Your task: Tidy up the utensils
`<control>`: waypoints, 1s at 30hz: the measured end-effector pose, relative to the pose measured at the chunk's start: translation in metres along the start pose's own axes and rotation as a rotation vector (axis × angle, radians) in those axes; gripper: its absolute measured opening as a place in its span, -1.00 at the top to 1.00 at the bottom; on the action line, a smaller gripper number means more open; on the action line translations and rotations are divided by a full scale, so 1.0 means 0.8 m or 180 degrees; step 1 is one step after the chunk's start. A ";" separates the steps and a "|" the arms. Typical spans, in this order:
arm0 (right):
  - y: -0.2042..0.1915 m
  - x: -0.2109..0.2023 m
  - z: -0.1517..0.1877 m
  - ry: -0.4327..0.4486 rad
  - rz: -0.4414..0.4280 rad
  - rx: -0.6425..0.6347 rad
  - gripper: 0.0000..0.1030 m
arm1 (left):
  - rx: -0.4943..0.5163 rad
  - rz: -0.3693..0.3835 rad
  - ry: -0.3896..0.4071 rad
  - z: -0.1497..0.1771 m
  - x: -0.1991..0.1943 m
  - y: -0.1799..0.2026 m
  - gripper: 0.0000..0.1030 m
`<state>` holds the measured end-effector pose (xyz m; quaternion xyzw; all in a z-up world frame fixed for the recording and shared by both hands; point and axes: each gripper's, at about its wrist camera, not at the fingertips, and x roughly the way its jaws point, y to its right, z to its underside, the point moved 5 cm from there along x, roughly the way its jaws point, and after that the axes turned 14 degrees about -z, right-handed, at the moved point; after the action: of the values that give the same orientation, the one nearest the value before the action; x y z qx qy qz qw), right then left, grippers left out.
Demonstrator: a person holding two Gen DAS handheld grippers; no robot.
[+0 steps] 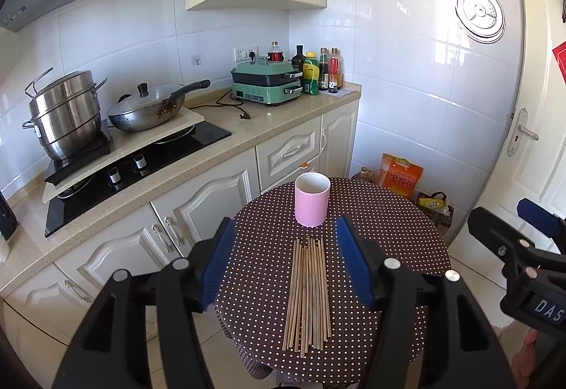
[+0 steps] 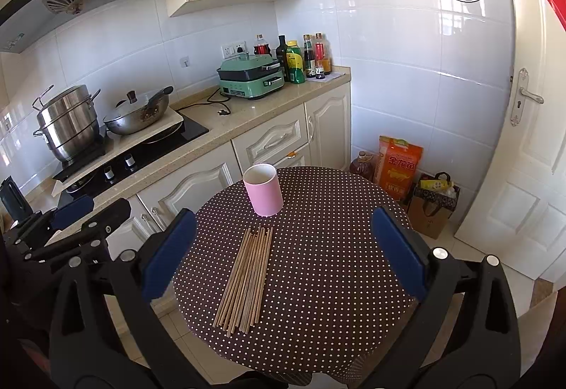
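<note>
Above the round polka-dot table (image 1: 389, 230), I am holding my left gripper (image 1: 286, 268) with its blue pads spread wide and gripping nothing. My right gripper (image 2: 283, 254) is hanging beside it, released as well, jaws far apart. Between my fingers, wooden chopsticks (image 1: 307, 293) are lying in a loose bundle flat on the cloth (all roughly parallel). Just beyond their far tips, apart from them, a pink cup (image 1: 312, 199) is standing upright, its mouth open.
</note>
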<state>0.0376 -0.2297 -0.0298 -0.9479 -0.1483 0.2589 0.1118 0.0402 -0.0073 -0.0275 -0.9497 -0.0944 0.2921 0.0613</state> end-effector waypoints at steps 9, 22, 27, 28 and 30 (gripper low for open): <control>-0.005 0.002 0.000 -0.0005 -0.0005 -0.0008 -0.88 | 0.0024 0.0023 -0.0030 0.005 0.001 -0.002 -0.26; -0.007 0.005 0.005 -0.0036 -0.0003 -0.0017 -0.88 | 0.0027 0.0037 -0.0050 0.007 0.005 -0.001 -0.29; -0.007 0.006 0.006 -0.0042 0.0000 -0.0017 -0.88 | 0.0030 0.0033 -0.0060 0.007 0.007 -0.002 -0.29; -0.006 0.006 0.006 -0.0044 0.0001 -0.0017 -0.88 | 0.0031 0.0028 -0.0062 0.008 0.007 -0.002 -0.29; -0.006 0.006 0.007 -0.0048 0.0001 -0.0019 -0.88 | 0.0030 0.0026 -0.0062 0.008 0.008 -0.002 -0.29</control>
<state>0.0373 -0.2233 -0.0353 -0.9463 -0.1498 0.2655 0.1078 0.0413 -0.0042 -0.0357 -0.9469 -0.0898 0.3020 0.0636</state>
